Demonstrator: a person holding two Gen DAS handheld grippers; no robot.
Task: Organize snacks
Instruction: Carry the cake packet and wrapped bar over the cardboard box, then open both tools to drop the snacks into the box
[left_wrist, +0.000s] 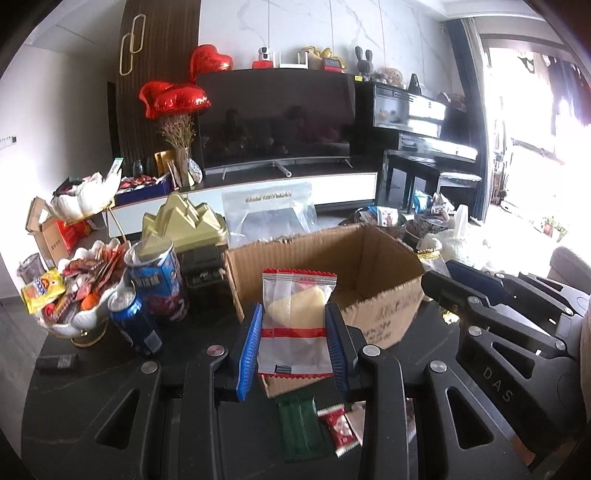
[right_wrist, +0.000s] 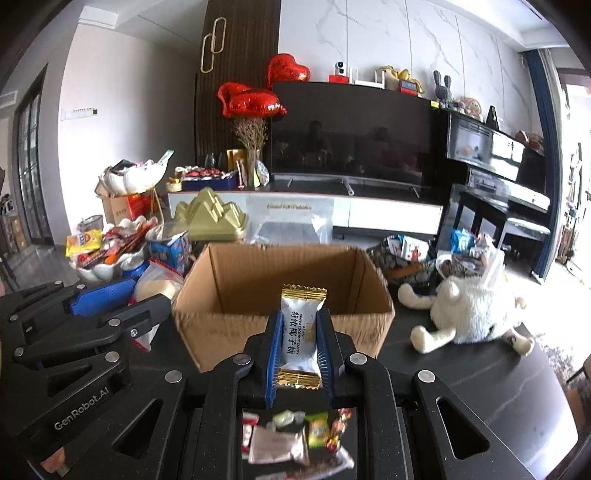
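My left gripper (left_wrist: 294, 345) is shut on a clear, red-trimmed snack packet (left_wrist: 295, 321) with a pale pastry inside, held upright in front of the open cardboard box (left_wrist: 373, 295). My right gripper (right_wrist: 298, 349) is shut on a white coconut candy with gold ends (right_wrist: 300, 332), raised just before the same cardboard box (right_wrist: 236, 325). Loose snacks lie on the dark table below: a green packet (left_wrist: 299, 424) and a red candy (left_wrist: 338, 430) in the left wrist view, several small wrappers (right_wrist: 291, 439) in the right wrist view. Each gripper shows at the edge of the other's view.
A white shell bowl of snacks (left_wrist: 79, 295), two blue cans (left_wrist: 135, 321) and a gold mountain ornament (left_wrist: 184, 221) crowd the table's left side. A white plush toy (right_wrist: 469, 314) lies right of the box. A clear zip bag (left_wrist: 269, 212) stands behind it. A TV and piano are beyond.
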